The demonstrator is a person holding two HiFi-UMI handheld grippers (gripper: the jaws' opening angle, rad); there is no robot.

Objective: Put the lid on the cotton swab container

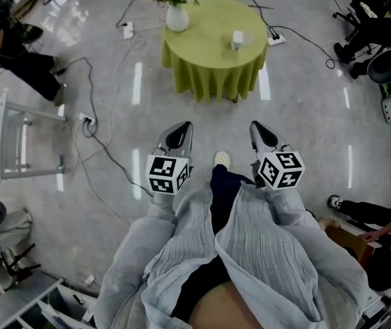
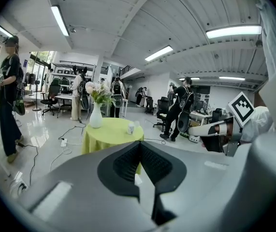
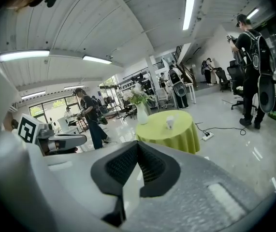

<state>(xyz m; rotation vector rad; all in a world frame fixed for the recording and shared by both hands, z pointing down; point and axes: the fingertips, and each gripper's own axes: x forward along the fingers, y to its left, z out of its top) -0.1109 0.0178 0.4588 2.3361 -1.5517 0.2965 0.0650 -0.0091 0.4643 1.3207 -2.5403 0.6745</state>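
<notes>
The cotton swab container is a small white tub on a round table with a yellow-green cloth, a few steps ahead of me. It also shows far off as the container and the container in the two gripper views. I cannot make out its lid at this distance. My left gripper and right gripper are held at waist height over the floor, well short of the table. Each has its jaws closed tip to tip with nothing between them, as seen at the left gripper and the right gripper.
A white vase of flowers stands at the table's far left. Cables and a power strip lie on the glossy floor to the left of the table. A white rack stands at left. People and office chairs ring the room.
</notes>
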